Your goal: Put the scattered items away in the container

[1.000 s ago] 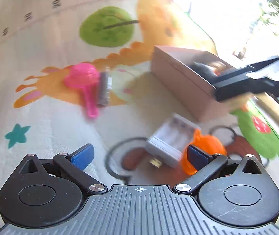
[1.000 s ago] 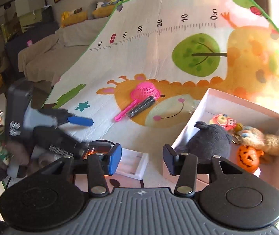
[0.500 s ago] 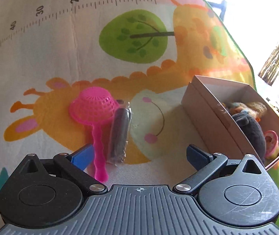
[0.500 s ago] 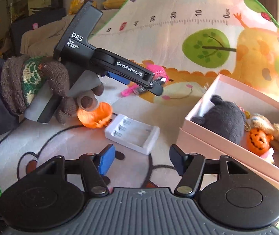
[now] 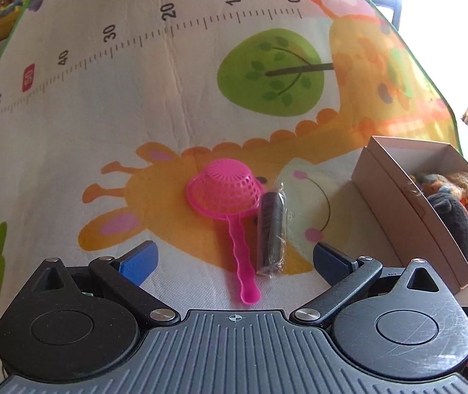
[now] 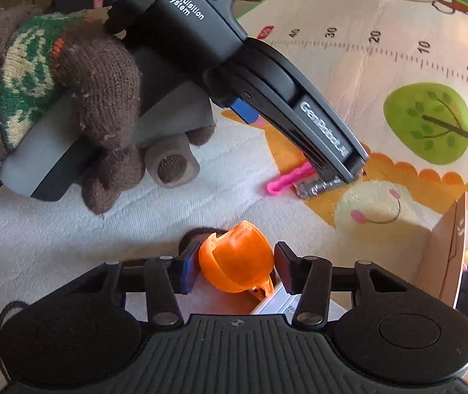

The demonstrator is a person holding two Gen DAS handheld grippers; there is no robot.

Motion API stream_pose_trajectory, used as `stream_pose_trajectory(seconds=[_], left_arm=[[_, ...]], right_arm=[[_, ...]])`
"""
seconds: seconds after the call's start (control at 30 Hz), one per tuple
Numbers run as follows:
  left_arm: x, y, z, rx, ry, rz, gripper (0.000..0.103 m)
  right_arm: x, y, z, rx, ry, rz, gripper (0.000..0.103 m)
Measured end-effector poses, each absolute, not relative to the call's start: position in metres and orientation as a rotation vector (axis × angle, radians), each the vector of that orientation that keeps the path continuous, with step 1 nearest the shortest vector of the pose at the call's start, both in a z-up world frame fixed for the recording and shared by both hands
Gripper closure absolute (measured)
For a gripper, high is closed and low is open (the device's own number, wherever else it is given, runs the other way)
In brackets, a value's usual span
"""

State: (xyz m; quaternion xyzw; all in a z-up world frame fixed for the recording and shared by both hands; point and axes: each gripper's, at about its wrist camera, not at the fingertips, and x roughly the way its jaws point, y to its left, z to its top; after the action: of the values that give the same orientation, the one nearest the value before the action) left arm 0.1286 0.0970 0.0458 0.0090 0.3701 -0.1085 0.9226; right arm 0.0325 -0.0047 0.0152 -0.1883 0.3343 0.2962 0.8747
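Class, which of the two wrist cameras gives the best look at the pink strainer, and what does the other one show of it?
The left wrist view: the pink strainer lies whole on the mat, basket and wavy handle unobstructed. In the right wrist view only its handle end shows; the left gripper hides the basket.

**Both grippers spread, left hand gloved on the handle**

The left gripper (image 5: 234,257) fills the lower half of its own wrist view, blue-padded fingers (image 5: 140,257) set wide apart with nothing between them. In the right wrist view the same tool slants down from the upper left toward centre right, its handle clasped by the left hand (image 6: 69,98) in a brown knitted glove with a green-and-cream band. The right gripper (image 6: 237,267) sits low in the frame, its fingers parted; whether the pads press on anything cannot be told.
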Motion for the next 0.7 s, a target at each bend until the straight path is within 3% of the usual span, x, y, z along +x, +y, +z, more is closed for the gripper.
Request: stream_pose_trajectory(seconds=[0.07,0.23,0.57,0.7], left_arm=[[0.136,0.094,0.042,0.023,0.76,-0.224,0.0],[0.172,0.07,0.036,0.13,0.713,-0.239,0.0],[0.212,0.046,0.013,0.219,0.732,-0.254,0.001],[0.197,0.048,0.01,0.198,0.716,-0.271,0.012]], right_arm=[[0.023,-0.025,0.018,-0.368,0.723,0.633,0.065],[-0.018,-0.065,0.026,-0.3,0.728,0.654,0.065],[-0.041,-0.142,0.049,-0.115,0.626,0.499,0.036],[-0.034,-0.185,0.051,-0.081,0.595,0.336,0.026]])
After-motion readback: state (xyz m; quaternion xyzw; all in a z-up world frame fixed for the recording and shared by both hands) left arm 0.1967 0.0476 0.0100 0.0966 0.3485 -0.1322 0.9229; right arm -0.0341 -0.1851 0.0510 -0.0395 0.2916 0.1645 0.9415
